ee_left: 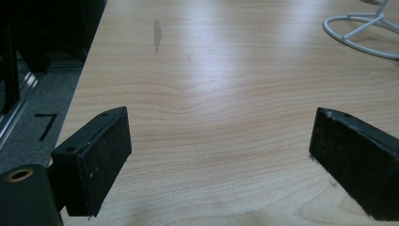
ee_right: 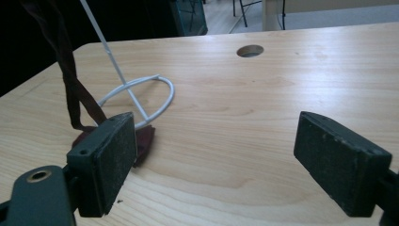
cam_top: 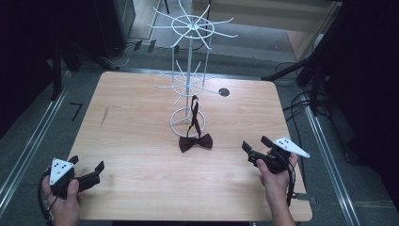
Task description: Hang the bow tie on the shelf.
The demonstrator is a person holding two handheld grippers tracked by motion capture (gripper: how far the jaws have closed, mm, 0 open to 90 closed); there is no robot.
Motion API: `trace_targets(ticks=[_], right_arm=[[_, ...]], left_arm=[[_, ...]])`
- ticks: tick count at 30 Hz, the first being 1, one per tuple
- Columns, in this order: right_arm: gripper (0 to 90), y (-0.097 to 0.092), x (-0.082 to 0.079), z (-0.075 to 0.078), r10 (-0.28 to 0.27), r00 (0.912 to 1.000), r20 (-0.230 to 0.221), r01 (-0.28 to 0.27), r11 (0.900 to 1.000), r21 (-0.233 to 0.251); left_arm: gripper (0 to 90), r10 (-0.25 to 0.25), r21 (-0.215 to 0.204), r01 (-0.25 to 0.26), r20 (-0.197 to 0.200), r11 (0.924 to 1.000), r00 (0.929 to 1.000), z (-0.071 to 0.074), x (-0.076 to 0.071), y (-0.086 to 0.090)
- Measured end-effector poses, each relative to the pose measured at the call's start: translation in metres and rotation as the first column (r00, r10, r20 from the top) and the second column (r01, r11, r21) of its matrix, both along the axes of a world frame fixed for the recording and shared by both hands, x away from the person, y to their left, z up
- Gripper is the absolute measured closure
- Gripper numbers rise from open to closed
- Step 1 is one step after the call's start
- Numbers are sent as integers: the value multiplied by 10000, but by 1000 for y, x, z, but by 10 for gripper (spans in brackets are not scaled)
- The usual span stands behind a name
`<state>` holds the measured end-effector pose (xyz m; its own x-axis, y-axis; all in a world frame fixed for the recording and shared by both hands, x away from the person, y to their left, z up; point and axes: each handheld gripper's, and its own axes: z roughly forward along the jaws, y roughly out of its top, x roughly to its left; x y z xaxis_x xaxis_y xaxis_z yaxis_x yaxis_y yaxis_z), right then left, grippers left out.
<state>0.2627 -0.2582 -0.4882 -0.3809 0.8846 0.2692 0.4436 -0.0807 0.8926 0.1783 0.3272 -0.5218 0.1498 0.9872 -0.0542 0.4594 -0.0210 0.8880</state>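
**Both grippers wide apart, bow tie resting at the foot of the stand**

The right gripper (cam_top: 256, 145) sits at about four o'clock on the table (cam_top: 141, 141), held from below by the person's right hand (cam_top: 275, 181). Its two black jaws stand wide apart with nothing between them, and they point toward nine or ten o'clock, at the bow tie (cam_top: 195, 142). In the right gripper view (ee_right: 209, 160) bare wood shows in the gap, and the tie (ee_right: 143, 141) peeks out just behind the left jaw, near but not touching it.

The left gripper (cam_top: 87, 172) is at about eight o'clock, near the table's front corner, in the left hand (cam_top: 66, 205). Its jaws are also spread, empty, and aimed toward two o'clock. In the left gripper view (ee_left: 219, 155) plain tabletop lies between them.

The dark red bow tie lies flat near the middle of the table, just at the six o'clock side of the white wire stand (cam_top: 189, 70). Its dark strap (cam_top: 193, 115) rises from the bow to one of the stand's lower arms, crossing the ring-shaped base (cam_top: 175, 123).

Beyond the stand, at about one o'clock, a round hole (cam_top: 224, 92) is cut in the tabletop.
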Motion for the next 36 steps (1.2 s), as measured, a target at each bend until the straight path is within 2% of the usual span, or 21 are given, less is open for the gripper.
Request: trace_targets(ticks=[9, 18, 22, 36], right_arm=[[140, -26, -10, -15, -428, 9988, -218, 423, 9988, -258], [140, -51, -21, -26, -851, 9952, -481, 840, 9961, -256], [140, -61, -25, -31, -1060, 9926, -593, 1047, 9942, -246], [140, -98, -40, -47, -1784, 9803, -846, 1724, 9822, -739]], left_arm=[[65, -2, 28, 2, -3, 10000, 10000, 0, 0, 0], [65, 1, 80, -1, -16, 10000, 10000, 0, 0, -1], [65, 27, 96, -27, -3, 10000, 10000, 0, 0, -1], [65, 35, 106, -35, -1, 9999, 10000, 0, 0, -1]])
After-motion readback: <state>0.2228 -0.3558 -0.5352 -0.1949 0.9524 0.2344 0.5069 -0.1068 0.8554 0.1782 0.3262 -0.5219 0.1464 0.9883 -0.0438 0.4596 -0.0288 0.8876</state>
